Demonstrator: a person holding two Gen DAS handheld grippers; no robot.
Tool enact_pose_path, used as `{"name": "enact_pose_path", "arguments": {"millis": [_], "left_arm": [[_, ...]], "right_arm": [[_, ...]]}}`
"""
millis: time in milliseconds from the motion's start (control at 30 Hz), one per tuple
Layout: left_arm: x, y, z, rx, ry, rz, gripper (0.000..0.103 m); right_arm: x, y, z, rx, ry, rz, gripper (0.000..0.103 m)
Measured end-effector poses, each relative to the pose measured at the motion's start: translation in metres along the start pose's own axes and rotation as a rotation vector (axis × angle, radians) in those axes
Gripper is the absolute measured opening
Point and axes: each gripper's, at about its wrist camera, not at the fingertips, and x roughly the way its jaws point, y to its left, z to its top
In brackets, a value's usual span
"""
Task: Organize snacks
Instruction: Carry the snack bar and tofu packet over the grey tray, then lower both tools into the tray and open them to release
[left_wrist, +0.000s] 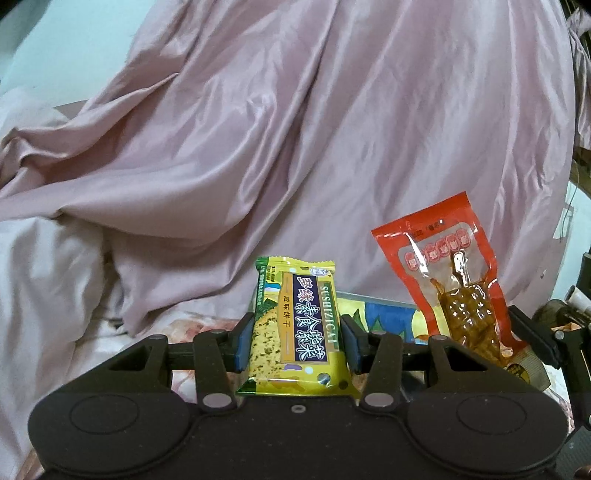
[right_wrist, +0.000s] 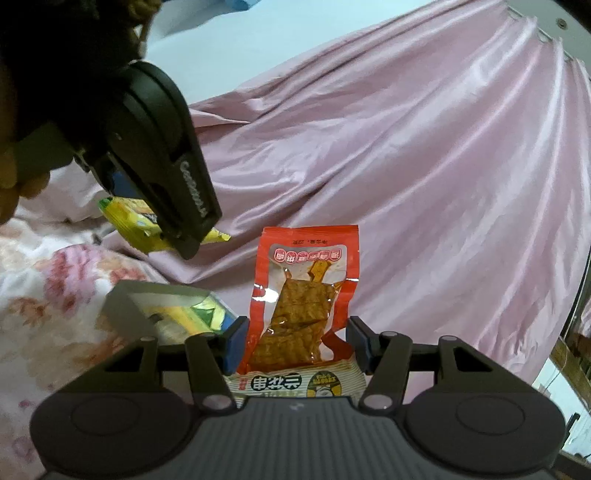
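From the left wrist camera, the left tongs (left_wrist: 297, 341) pinch a yellow-green biscuit packet (left_wrist: 295, 325) upright between their blue pads, and off to the right the red skewer snack pouch (left_wrist: 458, 280) stands tall, gripped low down by the other tool, of which only one dark finger shows at the frame's edge. Behind both hangs a rumpled pink satin sheet (left_wrist: 295, 129) over the bed.

The right wrist camera fills in the rest: the right tongs (right_wrist: 297, 345) squeeze the red pouch (right_wrist: 303, 302) by its lower part, just above a white printed label band. The left tool appears here from the side, high at the left, held by a hand (right_wrist: 14, 177) (blurred, mostly in shadow), with the yellow packet (right_wrist: 136, 225) poking out beneath it. This view alone shows a shallow box (right_wrist: 162, 310) with a pale rim lying below on a floral bedcover (right_wrist: 48, 266), colourful packets inside it.
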Motion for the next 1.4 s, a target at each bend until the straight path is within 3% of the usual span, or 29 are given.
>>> {"name": "enact_pose_path", "arguments": {"millis": [267,633,800,1233,1400], "left_arm": [[0.042,-0.012,0.007,-0.048,0.059,0.013,0.049],[0.072,-0.016,0.0,0.017,0.12,0.042,0.049],[0.087,-0.009,-0.005,-0.031,0.17,0.031,0.05],[0.098,-0.001,-0.015,-0.078,0.23,0.058,0.05],[0.094,0.002,-0.013,-0.104,0.211,0.071,0.056]], "right_arm": [[0.038,-0.01,-0.01,0.111,0.011,-0.015,0.062],[0.076,-0.015,-0.03,0.209,0.069,0.051,0.062],[0.087,-0.018,-0.034,0.248,0.1,0.097,0.062],[0.105,-0.028,-0.044,0.377,0.173,0.184,0.066],[0.108,-0.027,-0.045,0.388,0.175,0.189,0.068]]}}
